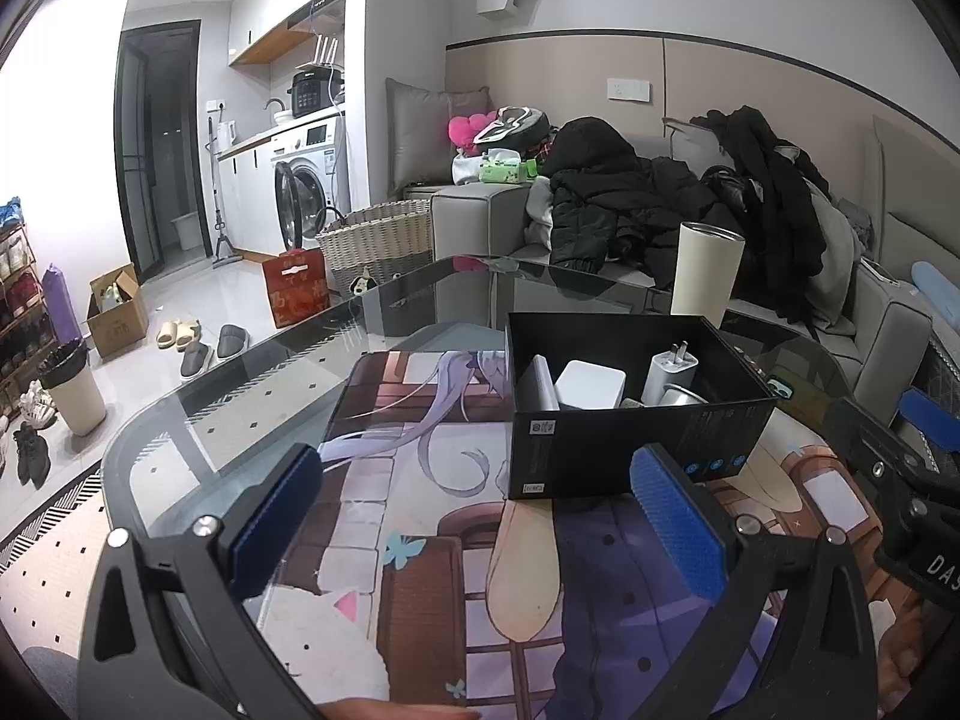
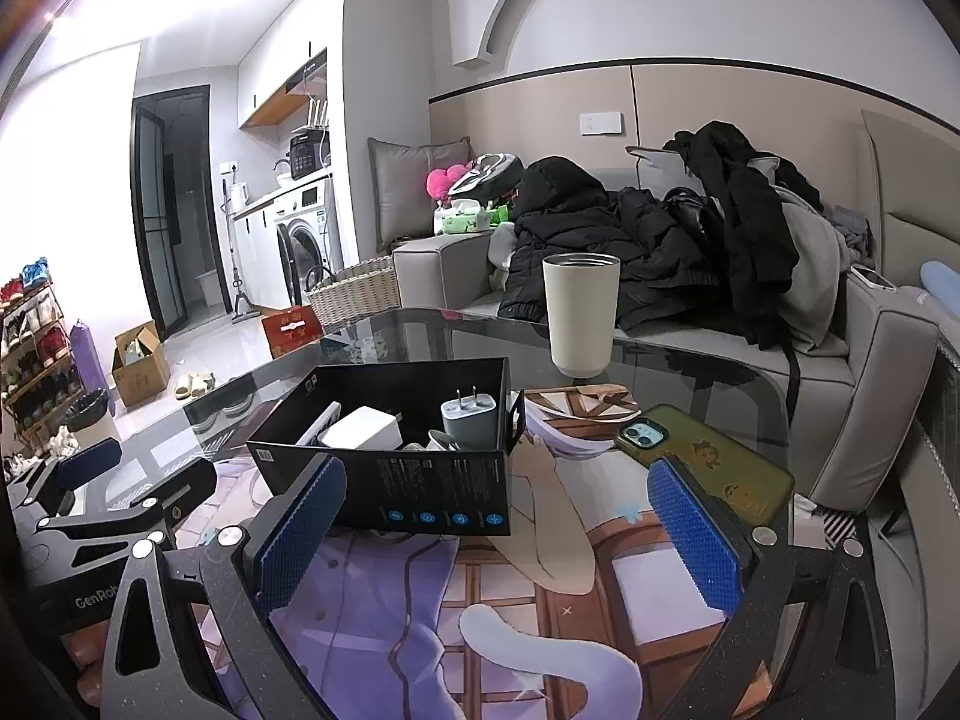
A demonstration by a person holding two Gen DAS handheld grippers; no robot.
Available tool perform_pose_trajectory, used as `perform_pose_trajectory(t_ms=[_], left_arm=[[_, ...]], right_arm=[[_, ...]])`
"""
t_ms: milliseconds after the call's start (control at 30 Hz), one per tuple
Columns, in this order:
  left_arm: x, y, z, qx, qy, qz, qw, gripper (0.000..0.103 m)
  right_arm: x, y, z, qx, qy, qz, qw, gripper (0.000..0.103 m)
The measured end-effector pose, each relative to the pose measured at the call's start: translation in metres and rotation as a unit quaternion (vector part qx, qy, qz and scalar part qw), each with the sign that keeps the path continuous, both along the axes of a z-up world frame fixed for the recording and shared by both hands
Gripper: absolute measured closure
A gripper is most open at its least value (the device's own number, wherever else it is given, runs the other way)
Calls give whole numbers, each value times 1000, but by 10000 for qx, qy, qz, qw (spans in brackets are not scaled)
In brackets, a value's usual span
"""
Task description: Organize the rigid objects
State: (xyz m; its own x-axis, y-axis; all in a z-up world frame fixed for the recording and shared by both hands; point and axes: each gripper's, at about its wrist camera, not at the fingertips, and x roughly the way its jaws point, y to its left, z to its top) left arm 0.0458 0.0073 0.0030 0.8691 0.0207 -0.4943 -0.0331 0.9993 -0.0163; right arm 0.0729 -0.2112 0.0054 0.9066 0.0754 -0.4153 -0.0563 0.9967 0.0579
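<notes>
So at this point most of the small stuff was already sitting in the black box [image 2: 384, 468]: a white charger brick [image 2: 363, 427], a grey plug adapter [image 2: 471, 420] standing prongs-up, and something metal I couldn't make out. The box was on the printed desk mat [image 2: 540, 630], on the glass table [image 2: 690, 360].

Both grippers were empty. The left gripper [image 1: 480, 516] hung just near of the box with its fingers wide apart, and the right gripper [image 2: 498, 534] was the same deal, fingers spread with nothing between them.

What looked left to tidy: the phone [image 2: 708, 462] in its olive case, lying flat to the right of the box, and the cream tumbler [image 2: 581, 312] standing upright at the far side of the table, apart from the box.

My guess is this was the between-items step. The phone seemed the closest pick for the right gripper, but it's lying flat, so it'd need a low approach to pinch its edges.
</notes>
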Motion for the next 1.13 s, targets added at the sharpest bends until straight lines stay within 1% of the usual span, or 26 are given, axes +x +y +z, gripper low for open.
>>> perform_pose_trajectory(t_ms=[100,267,433,600,1133], left_arm=[[2,0,-1,12,40,-36,10000,0],[3,0,-1,25,51,-52,10000,0],[4,3,-2,-2,53,-26,10000,0],[4,2,-2,2,115,-29,9999,0],[7,-1,-1,29,122,-34,9999,0]], right_arm=[[-1,0,0,-65,-55,10,10000,1],[2,0,0,-44,-3,18,10000,1],[2,0,2,-38,-48,72,10000,1],[3,2,1,-52,4,135,9999,1],[4,4,-2,-52,51,186,9998,1]])
